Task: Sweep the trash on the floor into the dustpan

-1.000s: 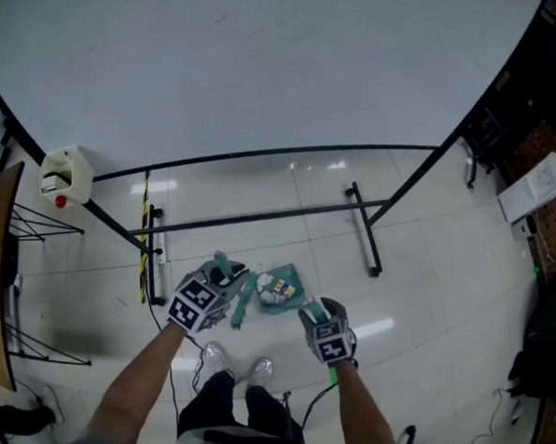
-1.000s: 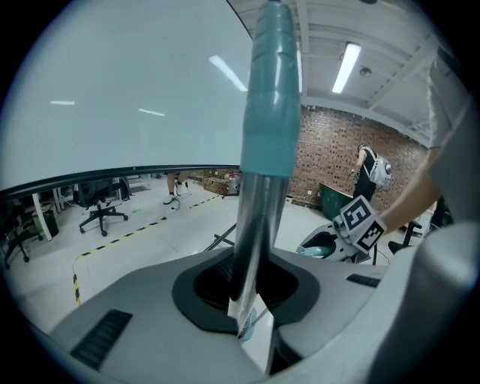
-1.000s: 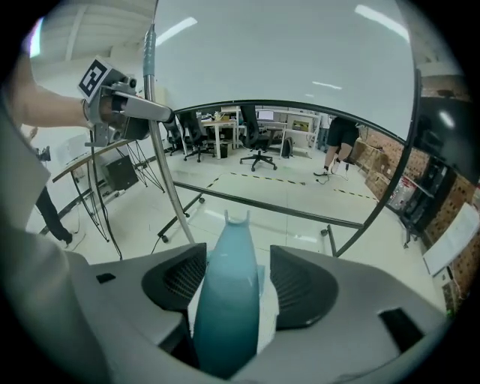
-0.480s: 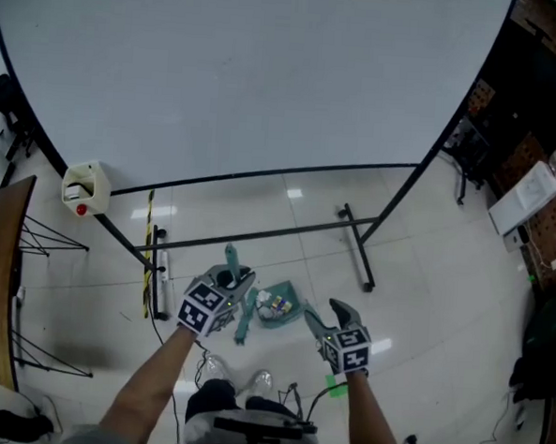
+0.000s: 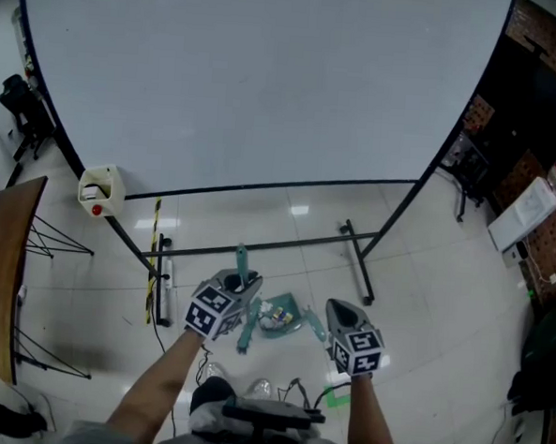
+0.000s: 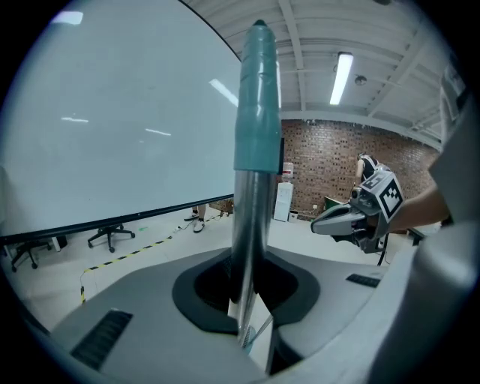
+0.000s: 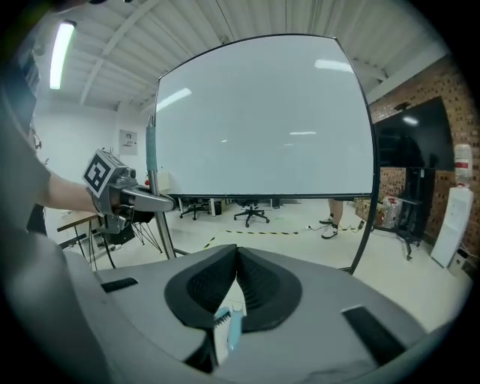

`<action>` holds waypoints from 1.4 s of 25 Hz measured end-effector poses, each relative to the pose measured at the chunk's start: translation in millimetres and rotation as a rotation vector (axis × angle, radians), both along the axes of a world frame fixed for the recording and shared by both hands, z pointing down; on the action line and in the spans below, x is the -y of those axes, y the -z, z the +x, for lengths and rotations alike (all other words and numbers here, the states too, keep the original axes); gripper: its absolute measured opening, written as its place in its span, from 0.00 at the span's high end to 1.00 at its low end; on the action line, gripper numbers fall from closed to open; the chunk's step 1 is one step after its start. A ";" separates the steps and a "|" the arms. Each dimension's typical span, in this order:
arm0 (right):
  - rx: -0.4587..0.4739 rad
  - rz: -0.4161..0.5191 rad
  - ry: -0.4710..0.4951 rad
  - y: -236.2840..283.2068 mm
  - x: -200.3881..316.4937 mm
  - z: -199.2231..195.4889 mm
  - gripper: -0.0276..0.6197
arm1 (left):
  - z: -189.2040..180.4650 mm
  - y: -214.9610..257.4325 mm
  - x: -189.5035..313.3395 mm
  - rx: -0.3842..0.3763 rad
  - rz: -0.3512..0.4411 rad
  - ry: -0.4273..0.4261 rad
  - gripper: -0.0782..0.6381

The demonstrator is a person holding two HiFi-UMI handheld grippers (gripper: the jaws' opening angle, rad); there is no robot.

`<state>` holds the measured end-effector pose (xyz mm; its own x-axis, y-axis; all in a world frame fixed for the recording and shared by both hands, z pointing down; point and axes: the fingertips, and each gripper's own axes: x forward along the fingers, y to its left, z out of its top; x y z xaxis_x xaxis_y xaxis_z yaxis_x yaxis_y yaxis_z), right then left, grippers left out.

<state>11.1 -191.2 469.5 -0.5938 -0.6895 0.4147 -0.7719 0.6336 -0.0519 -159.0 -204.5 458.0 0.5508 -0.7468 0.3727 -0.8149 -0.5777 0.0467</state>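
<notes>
Two hand-held tools hover above a glossy tiled floor in front of a large whiteboard. The left tool is clamped on the broom handle, a silver shaft with a teal cap standing upright between its narrowly parted jaws. The right tool, its jaws just closed fully together, grips nothing. Between them, down on the floor, lies the teal dustpan with trash inside it.
</notes>
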 end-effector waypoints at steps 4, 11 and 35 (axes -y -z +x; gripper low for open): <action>-0.001 -0.003 0.015 0.1 -2.1 -4.5 0.96 | -3.0 3.4 -0.3 -0.006 0.006 0.011 0.82; -0.003 -0.004 0.032 2.3 -5.7 -7.3 0.96 | -4.2 11.6 -2.3 -0.007 0.018 0.024 0.82; -0.055 -0.023 0.065 -0.7 1.5 -2.3 0.96 | -4.1 3.3 17.4 -0.011 0.029 -0.020 0.82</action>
